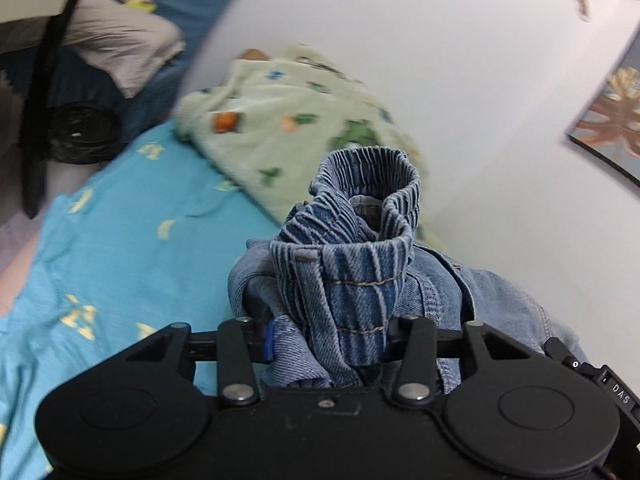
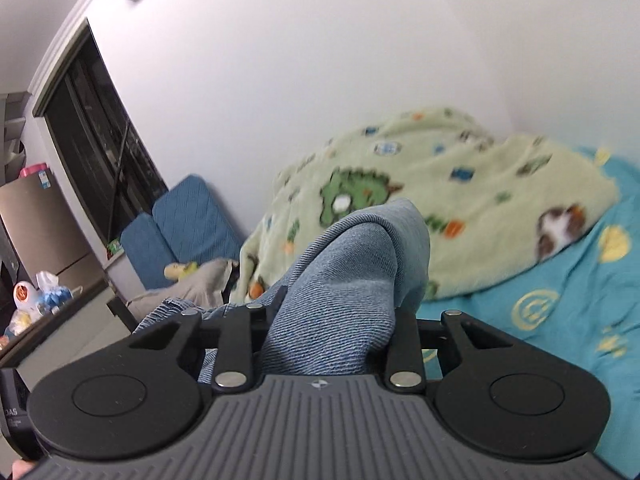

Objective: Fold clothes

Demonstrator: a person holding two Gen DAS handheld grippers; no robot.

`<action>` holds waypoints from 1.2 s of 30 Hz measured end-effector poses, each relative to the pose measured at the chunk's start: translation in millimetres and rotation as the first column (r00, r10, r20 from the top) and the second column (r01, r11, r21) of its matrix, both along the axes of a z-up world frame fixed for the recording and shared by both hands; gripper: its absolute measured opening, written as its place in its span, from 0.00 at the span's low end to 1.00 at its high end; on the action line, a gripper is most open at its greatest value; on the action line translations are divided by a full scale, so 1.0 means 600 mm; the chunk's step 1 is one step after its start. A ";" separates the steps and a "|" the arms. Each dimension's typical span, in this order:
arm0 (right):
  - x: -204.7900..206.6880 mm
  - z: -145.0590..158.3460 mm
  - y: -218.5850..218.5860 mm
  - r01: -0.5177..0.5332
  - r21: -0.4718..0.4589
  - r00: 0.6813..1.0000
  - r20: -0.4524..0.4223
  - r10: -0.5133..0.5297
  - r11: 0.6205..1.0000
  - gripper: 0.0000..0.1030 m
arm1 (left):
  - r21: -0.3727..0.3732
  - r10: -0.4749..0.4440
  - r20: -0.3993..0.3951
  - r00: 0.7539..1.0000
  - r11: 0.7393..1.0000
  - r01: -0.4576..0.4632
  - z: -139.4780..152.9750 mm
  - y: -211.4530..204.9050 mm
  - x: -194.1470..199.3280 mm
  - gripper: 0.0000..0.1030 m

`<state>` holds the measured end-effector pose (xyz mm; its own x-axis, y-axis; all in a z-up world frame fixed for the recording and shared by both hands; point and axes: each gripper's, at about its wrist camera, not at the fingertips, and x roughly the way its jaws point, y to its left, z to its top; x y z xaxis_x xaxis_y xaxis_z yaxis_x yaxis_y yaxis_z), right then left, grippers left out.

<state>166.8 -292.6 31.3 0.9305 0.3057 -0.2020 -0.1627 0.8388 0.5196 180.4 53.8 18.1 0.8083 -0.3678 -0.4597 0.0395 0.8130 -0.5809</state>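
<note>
Jeans gripped at both ends, folding barely begun

The left claw [image 1: 328, 336] pinches the jeans [image 1: 352, 264] at the elastic waistband, the right claw [image 2: 328, 328] pinches plain denim; the garment hangs bunched above the bed [image 1: 120, 248], no fold made.

From here I can't see the left gripper [image 1: 324, 336] fingertips; bunched denim jeans [image 1: 352, 264] cover them. The right gripper [image 2: 328, 320] fingertips are buried in denim too. The green blanket [image 2: 440, 200] is blurred, its prints unreadable. The framed picture [image 1: 616, 120] is cut off at the right edge.
</note>
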 end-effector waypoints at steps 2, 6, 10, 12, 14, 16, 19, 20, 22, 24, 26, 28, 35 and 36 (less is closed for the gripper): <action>-0.037 0.027 -0.027 0.031 -0.010 0.999 0.015 -0.031 0.999 0.32 | 0.006 -0.041 0.023 0.999 0.999 0.041 0.024 -0.033 -0.013 0.40; -0.114 0.072 -0.078 0.112 -0.030 0.993 0.051 -0.110 0.993 0.32 | 0.000 -0.139 0.058 0.989 0.990 0.140 0.061 -0.116 -0.038 0.40; -0.199 0.107 -0.151 0.210 -0.040 0.976 0.073 -0.207 0.977 0.32 | -0.012 -0.261 0.072 0.963 0.965 0.262 0.079 -0.215 -0.063 0.40; -0.247 0.119 -0.191 0.263 -0.043 0.962 0.087 -0.258 0.964 0.32 | -0.026 -0.328 0.075 0.942 0.943 0.331 0.083 -0.268 -0.071 0.40; -0.295 0.129 -0.232 0.316 -0.044 0.945 0.099 -0.311 0.948 0.32 | -0.032 -0.395 0.078 0.915 0.917 0.398 0.091 -0.326 -0.082 0.40; -0.340 0.136 -0.271 0.367 -0.052 0.927 0.108 -0.360 0.929 0.32 | -0.028 -0.460 0.097 0.883 0.885 0.464 0.100 -0.388 -0.096 0.40; -0.411 0.143 -0.325 0.443 -0.059 0.892 0.133 -0.433 0.895 0.32 | -0.028 -0.553 0.122 0.824 0.828 0.559 0.104 -0.476 -0.114 0.40; -0.433 0.143 -0.343 0.468 -0.062 0.878 0.144 -0.456 0.881 0.32 | -0.015 -0.585 0.132 0.800 0.806 0.592 0.103 -0.504 -0.121 0.40; -0.477 0.139 -0.374 0.519 -0.072 0.849 0.161 -0.504 0.852 0.32 | 0.013 -0.647 0.150 0.748 0.758 0.653 0.101 -0.561 -0.134 0.40; -0.519 0.122 -0.399 0.570 -0.068 0.816 0.164 -0.554 0.819 0.32 | 0.048 -0.702 0.184 0.688 0.706 0.707 0.095 -0.609 -0.154 0.41; -0.559 0.103 -0.421 0.620 -0.056 0.779 0.163 -0.606 0.783 0.32 | 0.077 -0.752 0.191 0.631 0.653 0.754 0.081 -0.657 -0.172 0.41; -0.593 0.079 -0.437 0.669 -0.043 0.738 0.157 -0.656 0.742 0.32 | 0.101 -0.799 0.172 0.576 0.596 0.797 0.062 -0.705 -0.182 0.41; -0.657 -0.032 -0.466 0.787 -0.075 0.616 0.134 -0.776 0.612 0.32 | 0.163 -0.897 0.132 0.423 0.441 0.883 -0.037 -0.830 -0.193 0.41; -0.662 -0.049 -0.469 0.796 -0.081 0.605 0.120 -0.787 0.600 0.32 | 0.174 -0.907 0.123 0.402 0.418 0.891 -0.054 -0.843 -0.192 0.41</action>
<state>-230.6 -574.0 2.0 0.8079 -0.5784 -0.1128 0.5651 0.7063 0.4264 65.1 -452.3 -14.0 0.0931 -0.9058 -0.4133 0.8622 0.2810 -0.4215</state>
